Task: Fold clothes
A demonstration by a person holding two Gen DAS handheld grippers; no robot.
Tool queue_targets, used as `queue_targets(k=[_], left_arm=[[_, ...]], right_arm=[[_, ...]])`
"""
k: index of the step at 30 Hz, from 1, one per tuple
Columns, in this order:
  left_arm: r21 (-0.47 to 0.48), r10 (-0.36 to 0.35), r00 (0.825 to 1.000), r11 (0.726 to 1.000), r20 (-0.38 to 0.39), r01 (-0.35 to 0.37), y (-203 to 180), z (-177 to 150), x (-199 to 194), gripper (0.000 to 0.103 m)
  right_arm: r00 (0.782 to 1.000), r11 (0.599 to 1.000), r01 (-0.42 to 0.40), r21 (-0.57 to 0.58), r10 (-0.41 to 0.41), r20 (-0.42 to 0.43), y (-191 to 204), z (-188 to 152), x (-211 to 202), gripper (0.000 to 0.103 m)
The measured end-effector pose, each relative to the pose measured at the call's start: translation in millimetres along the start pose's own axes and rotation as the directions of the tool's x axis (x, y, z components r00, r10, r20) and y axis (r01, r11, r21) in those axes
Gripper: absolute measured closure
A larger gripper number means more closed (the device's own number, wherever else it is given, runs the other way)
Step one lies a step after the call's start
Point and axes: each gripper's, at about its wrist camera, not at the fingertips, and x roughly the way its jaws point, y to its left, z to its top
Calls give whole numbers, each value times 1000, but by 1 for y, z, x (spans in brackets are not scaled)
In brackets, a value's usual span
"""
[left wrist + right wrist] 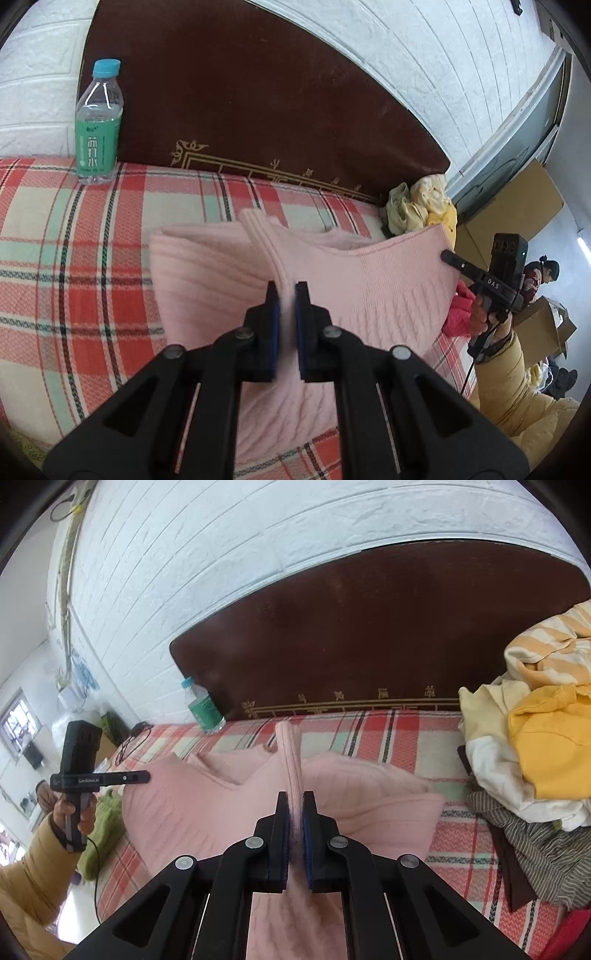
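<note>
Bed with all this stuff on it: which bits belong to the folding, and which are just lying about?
Part of the folding:
- pink sweater
- left gripper, pinching it
- right gripper, pinching it
- clothes pile, probably waiting

Just lying about:
- water bottle
- cardboard boxes

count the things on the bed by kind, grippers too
pink knit garment: 1
water bottle: 1
pile of unfolded clothes: 1 (pieces inside too tangled to count)
grippers: 2, left gripper and right gripper, both shut on the pink knit garment
total: 5
</note>
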Motion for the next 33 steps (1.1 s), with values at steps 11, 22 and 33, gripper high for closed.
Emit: queue_targets(k=[11, 22, 33], left_arm=[[-80, 163, 982, 982, -91, -170, 54, -10, 68, 94], [92, 160, 980, 981, 116, -171, -12, -43, 1, 40], [157, 215, 976, 965, -24, -209, -18, -83, 45, 40]], right_arm=[[988, 971, 101, 218, -73, -134, -72, -24, 72, 98], [994, 984, 106, 141, -100, -50, -47, -24, 20, 65], [986, 986, 49, 161, -22, -168, -37, -80, 26, 63]])
